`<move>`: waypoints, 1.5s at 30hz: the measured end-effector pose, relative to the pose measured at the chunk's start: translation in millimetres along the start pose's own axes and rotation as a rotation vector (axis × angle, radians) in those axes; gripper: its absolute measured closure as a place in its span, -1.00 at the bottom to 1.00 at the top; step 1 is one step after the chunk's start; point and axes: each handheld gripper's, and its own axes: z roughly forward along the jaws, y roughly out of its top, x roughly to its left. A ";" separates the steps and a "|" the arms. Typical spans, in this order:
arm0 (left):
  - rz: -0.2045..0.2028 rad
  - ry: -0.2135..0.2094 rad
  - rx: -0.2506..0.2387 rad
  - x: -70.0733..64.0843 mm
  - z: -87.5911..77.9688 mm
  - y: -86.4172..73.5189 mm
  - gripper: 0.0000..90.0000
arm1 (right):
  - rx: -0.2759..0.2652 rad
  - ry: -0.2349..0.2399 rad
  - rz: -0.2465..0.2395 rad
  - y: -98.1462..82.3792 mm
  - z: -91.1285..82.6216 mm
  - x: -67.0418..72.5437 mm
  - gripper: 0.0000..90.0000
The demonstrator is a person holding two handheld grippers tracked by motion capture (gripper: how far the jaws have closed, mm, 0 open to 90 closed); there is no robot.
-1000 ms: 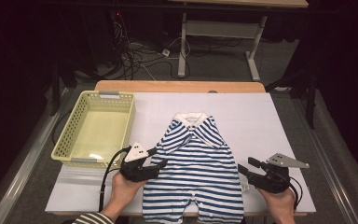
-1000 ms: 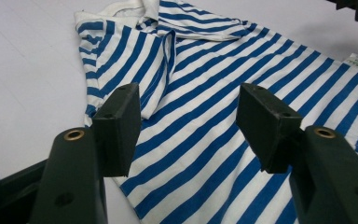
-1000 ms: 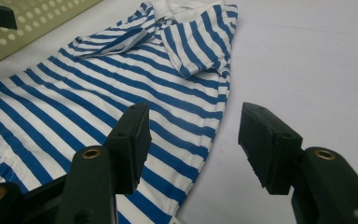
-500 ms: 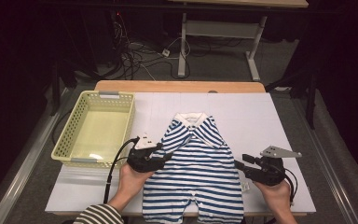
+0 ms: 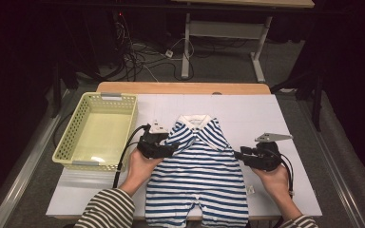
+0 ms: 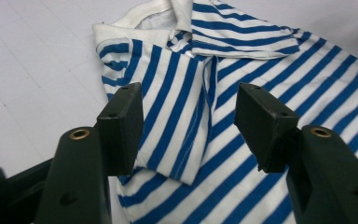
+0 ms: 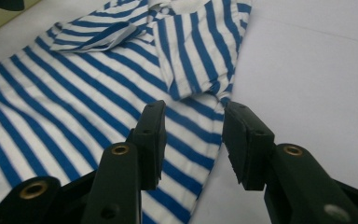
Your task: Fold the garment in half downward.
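A blue-and-white striped baby romper [image 5: 199, 166] lies flat on the white table top [image 5: 266, 114], with its white collar at the far end. My left gripper [image 5: 172, 149] is open at the garment's left shoulder. In the left gripper view my left gripper [image 6: 189, 119] straddles the folded left sleeve [image 6: 168, 84] from just above. My right gripper [image 5: 239, 155] is at the romper's right edge. Its jaws have just been closing and still stand apart. In the right gripper view my right gripper [image 7: 193, 140] hovers over the side hem just below the folded right sleeve [image 7: 200, 56], with no cloth pinched.
An empty pale yellow-green plastic basket [image 5: 66, 142] stands on the table's left part. A wooden strip [image 5: 180, 88] runs along the far edge. Beyond it are floor cables and a desk frame [image 5: 218, 33]. Bare white surface lies right of the romper.
Both hands have slid away from the person, up along the romper's sides toward the sleeves, and slightly inward. The right gripper's jaws stand narrower than before.
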 end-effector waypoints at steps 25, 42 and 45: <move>-0.091 0.049 0.144 29.5 56.7 33.8 -0.19 | 0.082 -0.042 0.098 44.6 72.5 -25.2 0.27; -0.087 0.087 0.222 34.4 72.5 40.8 -0.23 | 0.088 -0.074 0.134 50.5 81.2 -38.5 0.25; -0.083 0.090 0.228 34.0 75.9 43.7 -0.23 | 0.091 -0.078 0.143 50.0 84.0 -39.1 0.24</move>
